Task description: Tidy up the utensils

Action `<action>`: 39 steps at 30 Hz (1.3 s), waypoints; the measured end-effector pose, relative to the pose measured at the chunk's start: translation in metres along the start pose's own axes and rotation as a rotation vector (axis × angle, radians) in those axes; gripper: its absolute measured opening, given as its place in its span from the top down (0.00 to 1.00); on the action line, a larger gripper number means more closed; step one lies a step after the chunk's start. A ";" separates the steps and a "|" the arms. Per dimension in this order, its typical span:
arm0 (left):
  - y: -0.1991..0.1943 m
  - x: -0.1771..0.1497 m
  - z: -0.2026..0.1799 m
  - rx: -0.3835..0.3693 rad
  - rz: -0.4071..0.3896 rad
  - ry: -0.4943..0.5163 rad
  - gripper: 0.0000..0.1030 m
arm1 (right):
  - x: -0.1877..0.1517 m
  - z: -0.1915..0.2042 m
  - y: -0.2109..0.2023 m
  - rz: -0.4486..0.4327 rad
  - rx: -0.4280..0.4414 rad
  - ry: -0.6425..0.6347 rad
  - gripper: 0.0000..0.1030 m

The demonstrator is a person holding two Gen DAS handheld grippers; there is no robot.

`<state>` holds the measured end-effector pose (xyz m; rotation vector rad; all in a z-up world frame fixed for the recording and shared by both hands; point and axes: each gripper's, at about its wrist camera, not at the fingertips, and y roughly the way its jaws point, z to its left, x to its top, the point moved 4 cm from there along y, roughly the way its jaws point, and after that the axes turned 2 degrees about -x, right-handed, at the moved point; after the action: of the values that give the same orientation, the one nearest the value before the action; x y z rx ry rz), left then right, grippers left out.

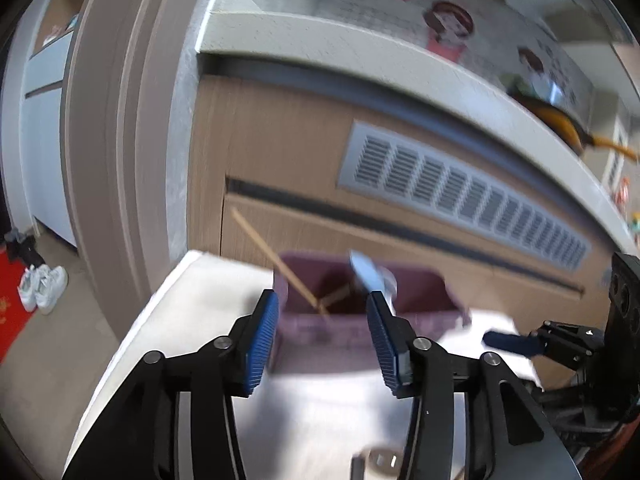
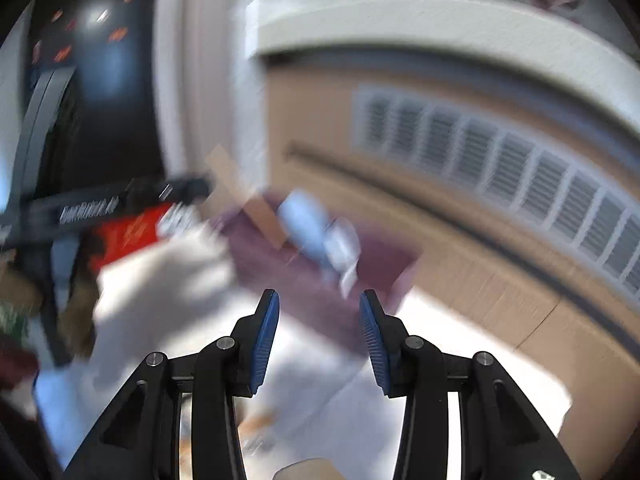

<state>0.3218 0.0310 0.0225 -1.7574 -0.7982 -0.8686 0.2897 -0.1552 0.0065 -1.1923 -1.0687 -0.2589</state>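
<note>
A purple bin point(image 1: 320, 334) stands on a white table point(image 1: 192, 304), just beyond my left gripper point(image 1: 322, 300). Wooden chopsticks point(image 1: 276, 260) and a pale blue utensil point(image 1: 366, 272) lean out of the bin. The left gripper is open, with nothing between its blue pads. At the right edge of the left wrist view the right gripper's blue fingertip point(image 1: 506, 342) shows over the table. In the blurred right wrist view the right gripper point(image 2: 319, 300) is open and empty, facing the same purple bin point(image 2: 320, 276) with the chopsticks point(image 2: 248, 200) and blue utensil point(image 2: 308, 228).
A wooden cabinet front with a metal vent grille point(image 1: 460, 196) rises right behind the table, under a pale countertop point(image 1: 360, 44) carrying a pan point(image 1: 560, 120). A door frame point(image 1: 116, 140), floor and white shoes point(image 1: 42, 288) lie to the left. A small object point(image 1: 382, 458) lies on the table near me.
</note>
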 end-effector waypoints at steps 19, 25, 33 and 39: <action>-0.051 -0.090 0.020 0.015 0.168 0.037 0.45 | -0.059 0.061 0.079 0.314 0.077 -0.030 0.63; -0.047 -0.100 0.009 -0.040 0.230 0.068 0.46 | -0.058 0.044 0.059 0.271 0.075 0.050 0.71; -0.027 -0.124 -0.029 -0.113 0.342 0.162 0.45 | -0.059 0.001 0.010 0.208 -0.062 0.098 0.71; -0.020 -0.134 -0.045 -0.102 0.401 0.220 0.45 | -0.071 -0.012 -0.004 0.204 -0.114 0.103 0.71</action>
<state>0.2256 -0.0225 -0.0690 -1.7891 -0.2475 -0.8198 0.2571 -0.1917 -0.0459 -1.3655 -0.8450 -0.2216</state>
